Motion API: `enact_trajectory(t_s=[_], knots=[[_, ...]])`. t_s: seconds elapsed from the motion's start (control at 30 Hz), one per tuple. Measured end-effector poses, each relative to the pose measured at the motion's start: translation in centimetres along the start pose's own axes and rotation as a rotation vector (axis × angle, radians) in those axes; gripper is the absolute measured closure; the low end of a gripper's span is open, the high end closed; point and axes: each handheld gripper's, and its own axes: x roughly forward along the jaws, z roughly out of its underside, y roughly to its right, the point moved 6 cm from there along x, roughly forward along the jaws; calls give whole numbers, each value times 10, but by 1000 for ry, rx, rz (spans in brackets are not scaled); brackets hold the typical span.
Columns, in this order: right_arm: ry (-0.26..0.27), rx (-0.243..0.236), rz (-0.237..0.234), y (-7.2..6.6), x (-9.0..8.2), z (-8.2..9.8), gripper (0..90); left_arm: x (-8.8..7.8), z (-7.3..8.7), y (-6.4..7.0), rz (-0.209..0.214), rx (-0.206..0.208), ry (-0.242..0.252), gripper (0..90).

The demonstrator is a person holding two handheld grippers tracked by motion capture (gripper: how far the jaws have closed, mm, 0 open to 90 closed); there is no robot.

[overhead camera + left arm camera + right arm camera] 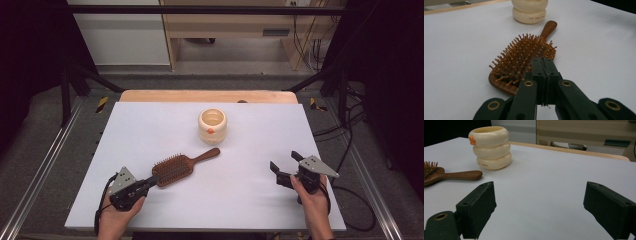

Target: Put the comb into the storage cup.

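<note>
Closed jaws of my left tool [543, 75] rest at the hairbrush [524, 58] head, gripping nothing. To lift it I should open first; my right tool [537, 207] waits spread wide.

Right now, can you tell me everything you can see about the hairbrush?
The hairbrush looks like brown wood, with a wide paddle head and a slim rounded handle. It lies flat on the white table, its ball-tipped bristles pointing up. The handle points toward the cream cup but does not touch it. The left gripper sits at the head's near end with its jaws shut together, right against the edge; I can't tell if it truly touches.
</note>
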Motion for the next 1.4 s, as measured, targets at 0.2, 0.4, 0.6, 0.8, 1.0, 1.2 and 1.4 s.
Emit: enact_trajectory(t_s=[0.2,0.4,0.6,0.8,1.0,1.2,1.4], knots=[[-4,-4,0,0,0,0,109,2,1,2,4,6,-9,887],[-6,-8,-2,0,1,1,109,5,1,6,15,17,-23,890],[-10,-9,-1,-1,2,1,109,8,3,7,21,16,-44,893],[-9,-15,-3,-1,1,1,109,14,9,13,25,31,-90,886],[-11,-16,-2,0,1,1,109,21,13,19,34,52,-132,897],[-13,-16,1,-1,2,2,109,29,20,24,31,81,-190,900],[-13,-13,0,0,2,2,109,34,24,22,21,81,-224,900]])
